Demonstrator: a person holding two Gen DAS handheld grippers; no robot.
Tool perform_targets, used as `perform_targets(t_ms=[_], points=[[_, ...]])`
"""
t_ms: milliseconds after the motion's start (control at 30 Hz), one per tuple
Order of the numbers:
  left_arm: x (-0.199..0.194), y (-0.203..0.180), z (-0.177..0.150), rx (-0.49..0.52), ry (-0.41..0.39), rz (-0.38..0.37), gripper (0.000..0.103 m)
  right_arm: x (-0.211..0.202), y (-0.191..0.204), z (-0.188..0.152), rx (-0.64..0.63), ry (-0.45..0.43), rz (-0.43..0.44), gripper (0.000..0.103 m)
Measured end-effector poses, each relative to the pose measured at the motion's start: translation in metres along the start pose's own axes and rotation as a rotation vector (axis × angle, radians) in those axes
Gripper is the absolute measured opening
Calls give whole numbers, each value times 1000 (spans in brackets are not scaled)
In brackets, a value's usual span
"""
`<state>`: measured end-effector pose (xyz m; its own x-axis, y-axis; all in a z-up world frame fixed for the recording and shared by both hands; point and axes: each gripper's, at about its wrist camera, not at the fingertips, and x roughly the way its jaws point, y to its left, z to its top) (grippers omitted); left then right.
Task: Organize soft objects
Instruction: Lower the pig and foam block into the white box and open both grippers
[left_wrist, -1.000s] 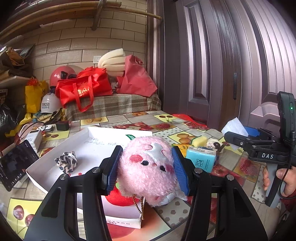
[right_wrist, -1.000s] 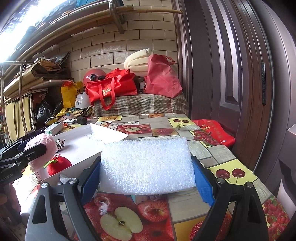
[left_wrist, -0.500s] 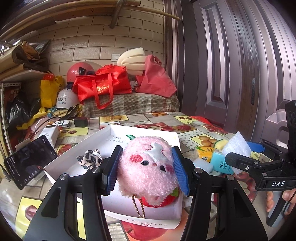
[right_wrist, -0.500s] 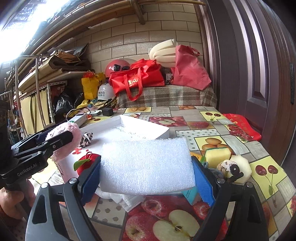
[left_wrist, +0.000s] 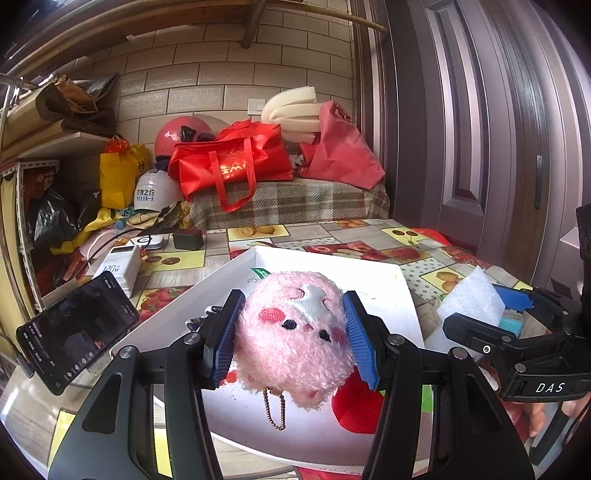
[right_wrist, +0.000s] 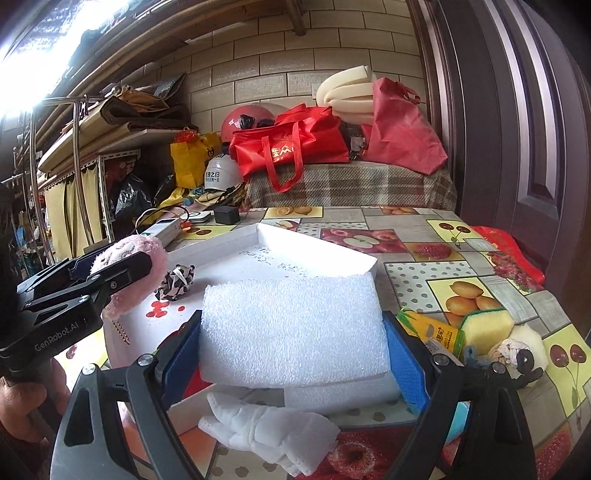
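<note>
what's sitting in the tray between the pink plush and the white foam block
In the right wrist view, a small black-and-white patterned soft item lies on the white tray between the pink plush and the white foam block.

Around the shallow white cardboard tray (right_wrist: 236, 243) the count runs so: one round pink plush toy (left_wrist: 295, 332) above it, one red apple-shaped plush (left_wrist: 356, 406) and one black-and-white fabric scrunchie (right_wrist: 175, 280) inside it. Just right of the tray lie one yellow sponge block (right_wrist: 487, 325) and one white foam sheet (right_wrist: 291, 314). Behind the tray sit two helmets, one red (left_wrist: 177, 134) and one white (left_wrist: 151, 192), and two red bags (left_wrist: 229, 162).
</note>
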<state>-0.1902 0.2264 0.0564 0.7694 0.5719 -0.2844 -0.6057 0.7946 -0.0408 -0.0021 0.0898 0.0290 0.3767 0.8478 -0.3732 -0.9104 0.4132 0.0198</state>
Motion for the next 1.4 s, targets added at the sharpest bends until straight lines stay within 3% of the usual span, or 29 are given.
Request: perform_targets(t_ms=[233,667,1033,1133,1233,1300,1400], points=[[14,14,4,-37,8,40,54,25,2,11,84,-17,20,90],[48,29,12,-32,23,100,54,82,14,25,100,110,29,90],[49,30,12,-42,32,102,56,85,24,25,50,133,31,91],[49,35,11,-58,30,111,63,88,21,26,69,143,27,95],[47,43,10,-95,26,139,82,87,18,26,85,142,28,100],[48,48,10,-122,30,135,103,87,18,26,86,142,24,103],[47,46,10,-108,28,132,103,86,20,26,62,137,24,103]])
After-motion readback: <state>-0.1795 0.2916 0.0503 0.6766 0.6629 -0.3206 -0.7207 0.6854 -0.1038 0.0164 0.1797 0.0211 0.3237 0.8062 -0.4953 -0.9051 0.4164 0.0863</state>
